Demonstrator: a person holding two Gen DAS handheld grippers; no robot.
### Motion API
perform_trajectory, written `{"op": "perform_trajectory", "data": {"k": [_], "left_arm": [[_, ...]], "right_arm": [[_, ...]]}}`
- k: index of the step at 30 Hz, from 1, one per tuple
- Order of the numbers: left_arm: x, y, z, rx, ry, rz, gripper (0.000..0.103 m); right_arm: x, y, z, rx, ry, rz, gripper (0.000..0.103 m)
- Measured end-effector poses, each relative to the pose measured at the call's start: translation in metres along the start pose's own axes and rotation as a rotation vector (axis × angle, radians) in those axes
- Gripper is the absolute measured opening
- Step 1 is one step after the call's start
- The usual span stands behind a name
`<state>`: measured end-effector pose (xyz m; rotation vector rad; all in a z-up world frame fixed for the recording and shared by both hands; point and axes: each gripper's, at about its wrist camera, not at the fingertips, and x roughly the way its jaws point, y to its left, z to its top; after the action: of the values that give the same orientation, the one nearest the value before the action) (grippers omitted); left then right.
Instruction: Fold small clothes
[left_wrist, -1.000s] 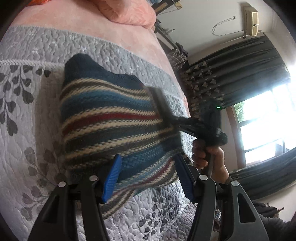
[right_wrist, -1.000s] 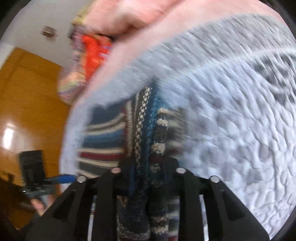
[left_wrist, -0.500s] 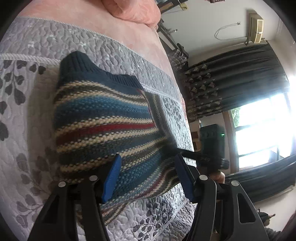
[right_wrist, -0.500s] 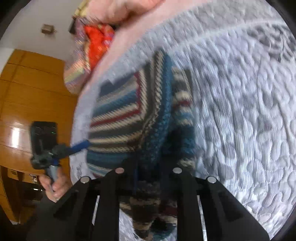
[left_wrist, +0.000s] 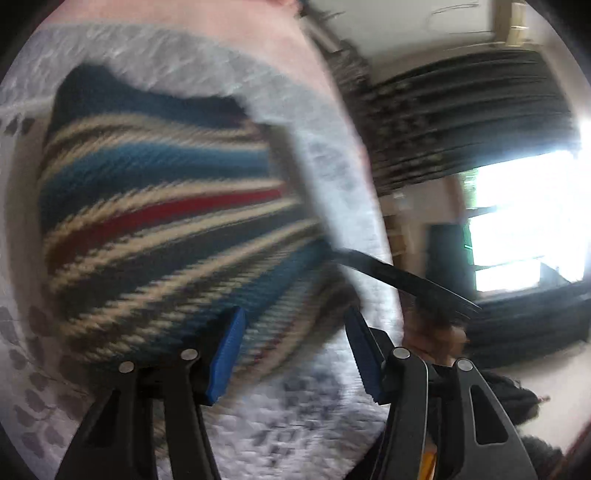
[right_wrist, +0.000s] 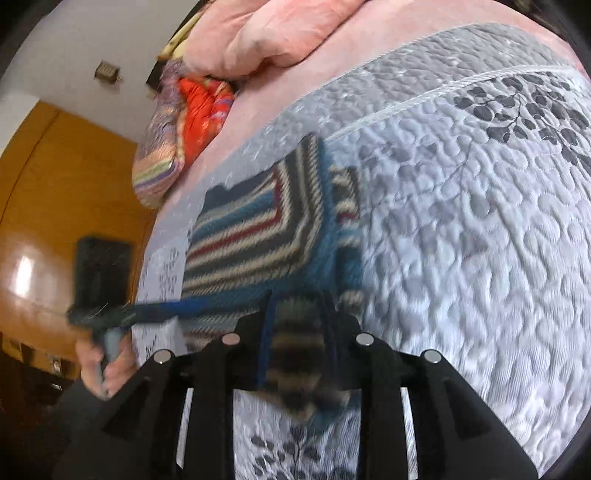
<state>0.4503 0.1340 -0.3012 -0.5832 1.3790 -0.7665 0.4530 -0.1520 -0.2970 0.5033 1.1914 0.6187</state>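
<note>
- Striped sweater (right_wrist: 258, 243) on grey quilt (right_wrist: 461, 229), one side already folded over.
- Right gripper (right_wrist: 299, 325) pinches a sweater edge.
- Left gripper (left_wrist: 295, 350) jaws spread, empty.
- Likely further folds remain.

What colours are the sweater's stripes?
Blue, cream, dark and red stripes on the sweater, clearest in left wrist view.
</note>
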Motion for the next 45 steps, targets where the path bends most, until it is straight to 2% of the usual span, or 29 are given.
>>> {"op": "perform_trajectory", "data": {"k": [1,2,3,5,7,8,9,11,13,15,17,20,23,25,28,29,30,31,33,35,37,39,40,41,42,43,45], "left_arm": [[0.007,0.009,0.001,-0.021,0.012,0.021,0.039],[0.013,0.018,0.002,-0.038,0.018,0.047,0.026],[0.015,0.024,0.003,-0.052,0.020,0.050,0.017],[0.016,0.028,0.004,-0.075,0.029,0.042,0.015],[0.011,0.023,0.003,-0.067,0.032,0.057,0.018],[0.007,0.018,0.002,-0.056,0.026,0.054,0.026],[0.000,0.010,0.001,-0.039,0.012,0.025,0.031],[-0.004,-0.004,-0.005,-0.006,0.005,-0.021,0.032],[0.003,-0.008,-0.016,0.008,0.019,-0.017,0.033],[0.019,0.002,-0.019,-0.005,0.054,0.053,0.031],[0.035,0.012,-0.024,-0.018,0.090,0.089,0.027],[0.036,0.007,-0.027,0.011,0.087,0.092,0.031],[0.024,-0.001,-0.032,0.022,0.048,0.032,0.037],[0.020,-0.006,-0.037,0.037,0.032,0.003,0.039],[0.030,0.006,-0.042,0.024,0.056,0.051,0.039],[0.033,0.012,-0.048,0.011,0.050,0.049,0.039],[0.032,0.015,-0.049,0.005,0.043,0.042,0.039],[0.030,0.015,-0.049,0.001,0.038,0.035,0.039],[0.021,0.014,-0.051,-0.004,0.025,0.007,0.043],[0.012,0.012,-0.057,0.013,0.016,-0.015,0.052],[0.012,0.012,-0.064,0.030,0.011,-0.002,0.054],[0.015,0.018,-0.070,0.010,0.014,-0.002,0.054],[0.013,0.019,-0.071,0.001,0.010,-0.008,0.054],[0.011,0.019,-0.073,-0.006,0.007,-0.014,0.054],[0.005,0.021,-0.077,-0.012,-0.006,-0.026,0.055],[-0.005,0.020,-0.080,-0.013,-0.025,-0.037,0.056],[-0.028,0.021,-0.081,-0.018,-0.095,-0.063,0.065]], "right_arm": [[0.005,-0.002,-0.002,-0.002,0.024,-0.008,0.025],[0.011,-0.006,-0.005,0.006,0.044,-0.034,0.025],[0.022,-0.014,-0.003,0.020,0.063,-0.067,0.024],[0.026,-0.027,-0.005,0.051,0.077,-0.064,0.026],[0.015,-0.018,-0.004,0.036,0.053,-0.056,0.027],[0.007,-0.010,-0.006,0.016,0.022,-0.066,0.027],[-0.006,0.000,-0.009,-0.015,-0.020,-0.064,0.027],[-0.016,0.008,-0.013,-0.035,-0.037,-0.036,0.027],[-0.006,0.009,-0.017,-0.052,0.004,-0.041,0.027],[0.019,-0.009,-0.024,-0.044,0.080,-0.100,0.018],[0.025,-0.016,-0.023,-0.053,0.098,-0.145,0.018],[0.007,-0.003,-0.008,-0.083,0.073,-0.107,0.021],[-0.005,0.001,0.032,-0.051,-0.003,-0.058,0.021],[0.006,0.002,0.060,-0.032,-0.011,-0.013,0.021],[0.040,-0.002,0.089,0.019,0.025,0.022,0.021],[0.054,-0.011,0.092,0.041,0.046,0.006,0.017],[0.067,-0.018,0.094,0.062,0.077,-0.018,0.003],[0.075,-0.023,0.092,0.053,0.098,-0.066,0.000],[0.068,-0.025,0.096,0.065,0.086,-0.060,0.000],[0.053,-0.016,0.102,0.072,0.037,-0.003,0.007],[0.045,-0.009,0.107,0.072,0.017,0.045,0.006],[0.052,-0.007,0.114,0.063,0.031,0.021,0.009],[0.064,-0.011,0.116,0.056,0.066,-0.031,0.009],[0.075,-0.015,0.112,0.042,0.108,-0.092,0.001],[0.080,-0.017,0.110,0.018,0.119,-0.128,0.000],[0.077,-0.017,0.109,0.015,0.111,-0.129,0.000],[0.054,-0.009,0.104,0.036,0.060,-0.049,0.013]]}}
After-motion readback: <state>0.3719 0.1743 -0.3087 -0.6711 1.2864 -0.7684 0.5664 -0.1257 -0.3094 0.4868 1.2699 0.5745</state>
